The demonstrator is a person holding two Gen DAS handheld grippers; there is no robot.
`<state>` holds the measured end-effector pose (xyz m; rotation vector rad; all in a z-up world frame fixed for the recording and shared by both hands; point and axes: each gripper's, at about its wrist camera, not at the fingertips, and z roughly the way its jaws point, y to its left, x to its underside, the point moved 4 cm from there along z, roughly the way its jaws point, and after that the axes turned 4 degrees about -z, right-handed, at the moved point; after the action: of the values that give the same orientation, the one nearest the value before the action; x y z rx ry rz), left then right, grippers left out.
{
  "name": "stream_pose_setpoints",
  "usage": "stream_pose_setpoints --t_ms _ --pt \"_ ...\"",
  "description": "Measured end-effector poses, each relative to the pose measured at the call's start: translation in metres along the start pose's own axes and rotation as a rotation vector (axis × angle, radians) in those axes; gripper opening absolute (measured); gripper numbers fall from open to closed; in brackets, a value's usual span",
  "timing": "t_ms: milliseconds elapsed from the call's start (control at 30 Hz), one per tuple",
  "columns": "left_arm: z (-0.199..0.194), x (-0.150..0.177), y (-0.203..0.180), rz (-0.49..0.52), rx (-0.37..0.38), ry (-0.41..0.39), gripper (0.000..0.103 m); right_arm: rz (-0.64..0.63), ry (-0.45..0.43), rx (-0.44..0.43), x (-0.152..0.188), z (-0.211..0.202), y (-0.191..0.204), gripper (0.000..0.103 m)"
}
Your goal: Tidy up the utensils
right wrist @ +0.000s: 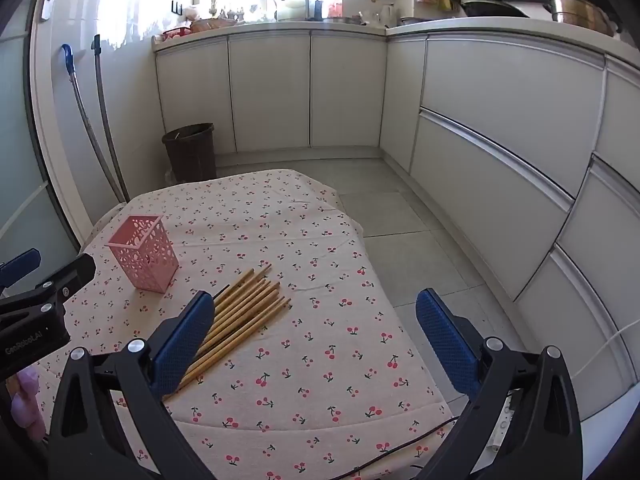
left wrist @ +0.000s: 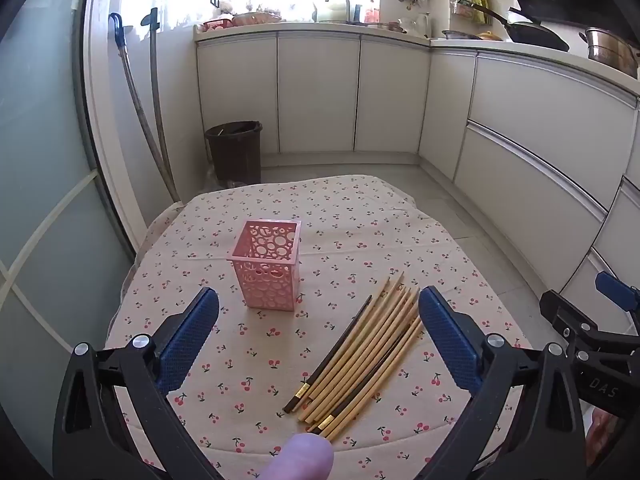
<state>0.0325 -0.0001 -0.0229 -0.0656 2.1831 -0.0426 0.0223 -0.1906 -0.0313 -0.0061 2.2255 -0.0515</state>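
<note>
A pink perforated holder (left wrist: 267, 266) stands upright on the cherry-print tablecloth (left wrist: 360, 232); it looks empty. A loose bundle of bamboo and dark chopsticks (left wrist: 368, 356) lies flat to its right. My left gripper (left wrist: 320, 312) hovers above the table, open, with nothing between its blue pads; the holder lies ahead, the chopsticks near its right finger (left wrist: 448, 336). In the right wrist view, the holder (right wrist: 144, 254) sits far left and the chopsticks (right wrist: 244, 312) run partly behind my left finger (right wrist: 184, 340). My right gripper (right wrist: 314, 312) is open and empty over bare cloth.
White kitchen cabinets (right wrist: 480, 128) wrap around the back and right. A dark bin (left wrist: 236, 152) stands on the floor past the table's far edge. Two hoses (left wrist: 148, 120) hang on the left wall. The table's right edge (right wrist: 384, 280) drops to grey floor tiles.
</note>
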Motion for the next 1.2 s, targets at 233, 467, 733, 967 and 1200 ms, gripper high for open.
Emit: stream_pose_setpoints --t_ms 233,467,733,967,1200 --pt "-0.004 -0.003 -0.003 0.001 0.013 0.005 0.096 0.007 0.002 0.001 0.001 0.0 -0.004 0.098" --pt "0.007 0.0 -0.004 -0.004 0.014 0.008 0.096 0.013 0.006 0.006 0.001 0.002 -0.002 0.098" --pt "0.001 0.003 -0.005 -0.001 0.025 0.01 0.096 0.016 0.007 0.006 0.001 0.003 -0.003 0.098" --pt "0.002 0.004 -0.006 0.004 0.038 0.02 0.096 0.022 0.007 0.006 0.001 0.004 -0.002 0.098" --pt "0.002 0.006 -0.012 0.022 0.05 0.027 0.096 0.025 0.006 0.001 0.001 0.003 -0.003 0.098"
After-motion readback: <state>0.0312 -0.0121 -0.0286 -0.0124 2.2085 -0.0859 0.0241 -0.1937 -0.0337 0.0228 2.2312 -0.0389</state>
